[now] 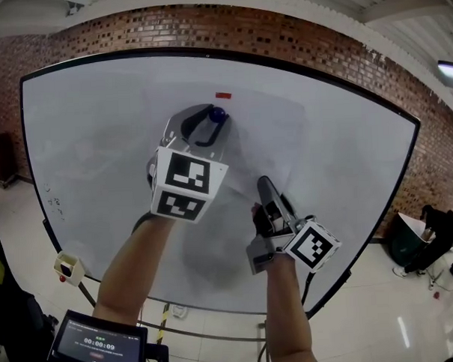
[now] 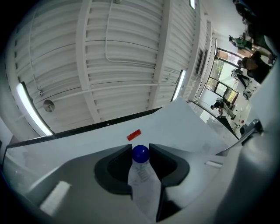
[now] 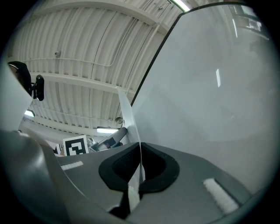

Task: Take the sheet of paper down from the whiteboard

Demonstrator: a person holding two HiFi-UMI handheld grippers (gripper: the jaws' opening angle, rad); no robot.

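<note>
1. Left gripper (image 2: pixel 141 148): closed around the blue magnet (image 2: pixel 140 154), pinning the sheet of paper (image 2: pixel 144 186) to the whiteboard (image 1: pixel 97 144).
2. Right gripper (image 3: pixel 140 151): shut flat on the sheet's edge lower down, bowed slightly off the board.
3. Likely to tear or crease the sheet if tugged on the right before freeing the magnet.
4. Could lose the round magnet from such a shallow tip grip, or leave the sheet hanging from one pinch once unpinned.
5. Both forearms (image 1: pixel 129 271) raised from below, grippers tilted up at the board, left higher, right lower and off to the side.
</note>
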